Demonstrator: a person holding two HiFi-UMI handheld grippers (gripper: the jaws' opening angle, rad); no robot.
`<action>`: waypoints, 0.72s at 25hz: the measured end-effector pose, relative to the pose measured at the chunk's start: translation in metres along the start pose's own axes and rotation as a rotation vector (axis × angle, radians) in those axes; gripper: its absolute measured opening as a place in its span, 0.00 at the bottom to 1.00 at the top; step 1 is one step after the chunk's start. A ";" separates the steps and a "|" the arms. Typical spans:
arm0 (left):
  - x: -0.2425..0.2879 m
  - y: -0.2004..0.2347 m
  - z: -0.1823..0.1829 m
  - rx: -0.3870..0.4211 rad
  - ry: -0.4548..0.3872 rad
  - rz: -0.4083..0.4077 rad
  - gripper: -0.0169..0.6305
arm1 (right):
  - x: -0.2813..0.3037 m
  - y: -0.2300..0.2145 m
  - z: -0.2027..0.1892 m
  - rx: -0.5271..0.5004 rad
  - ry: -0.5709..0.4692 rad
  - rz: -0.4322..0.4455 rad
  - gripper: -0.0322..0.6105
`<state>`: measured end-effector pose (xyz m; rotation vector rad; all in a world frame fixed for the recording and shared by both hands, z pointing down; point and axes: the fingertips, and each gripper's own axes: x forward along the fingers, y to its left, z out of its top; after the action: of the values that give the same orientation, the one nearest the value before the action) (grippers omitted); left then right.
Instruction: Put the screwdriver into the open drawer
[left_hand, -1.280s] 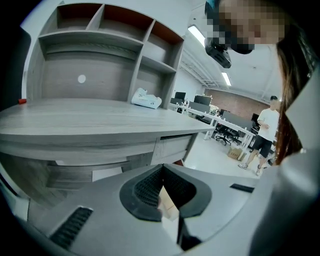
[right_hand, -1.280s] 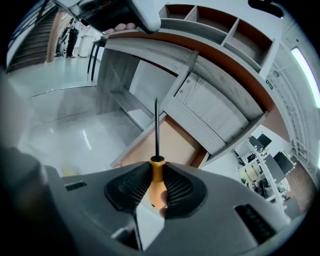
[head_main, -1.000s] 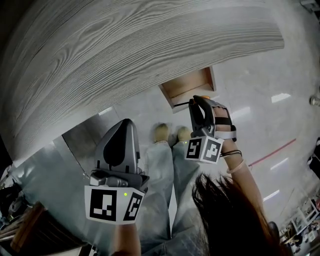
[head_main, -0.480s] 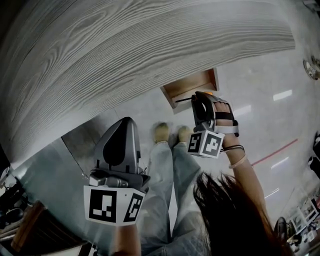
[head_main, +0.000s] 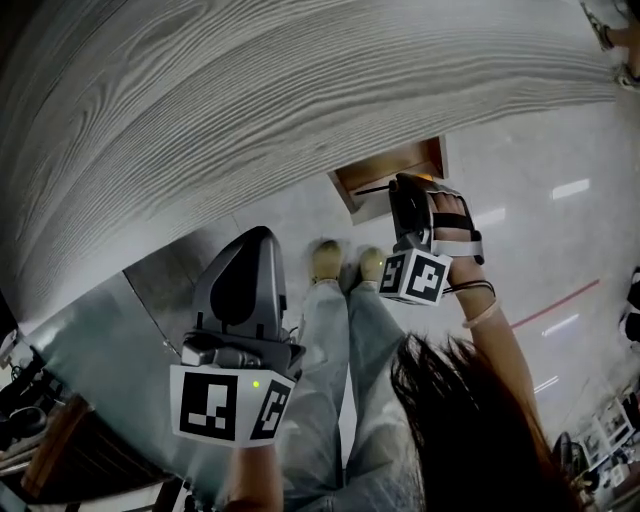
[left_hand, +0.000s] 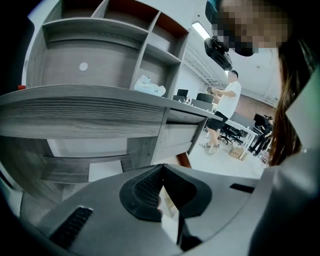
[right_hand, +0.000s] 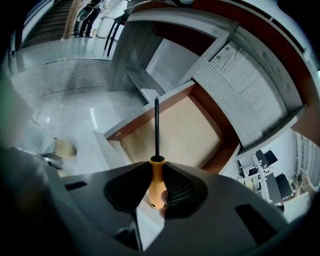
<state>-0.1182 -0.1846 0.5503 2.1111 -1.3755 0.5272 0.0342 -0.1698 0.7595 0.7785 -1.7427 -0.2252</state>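
My right gripper (right_hand: 159, 176) is shut on the orange handle of the screwdriver (right_hand: 156, 165), whose black shaft points out over the open drawer (right_hand: 175, 132). The drawer has a pale wooden bottom and red-brown walls and holds nothing I can see. In the head view the right gripper (head_main: 408, 205) hangs just above the drawer (head_main: 392, 168), which sticks out from under the grey wood-grain desk top (head_main: 250, 110). My left gripper (head_main: 240, 295) stays low on the left, jaws shut with nothing between them (left_hand: 161, 185).
The person's legs and pale shoes (head_main: 340, 265) stand on the glossy floor beneath the drawer. Grey shelving (left_hand: 110, 55) rises above the desk, and a person (left_hand: 222, 107) stands farther back among office desks.
The right gripper with the screwdriver has moved a little up and forward, closer over the drawer. The left gripper has hardly moved.
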 end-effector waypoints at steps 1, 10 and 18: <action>0.000 0.001 0.000 -0.002 -0.001 0.002 0.05 | 0.002 0.000 0.000 -0.008 0.004 0.000 0.19; 0.000 0.003 -0.002 -0.011 -0.001 0.002 0.05 | 0.016 0.005 0.004 -0.064 0.035 0.016 0.19; 0.000 0.006 -0.005 -0.013 0.003 0.011 0.05 | 0.028 0.004 0.000 -0.099 0.070 0.020 0.19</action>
<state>-0.1236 -0.1837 0.5552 2.0926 -1.3861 0.5237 0.0292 -0.1835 0.7840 0.6891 -1.6596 -0.2652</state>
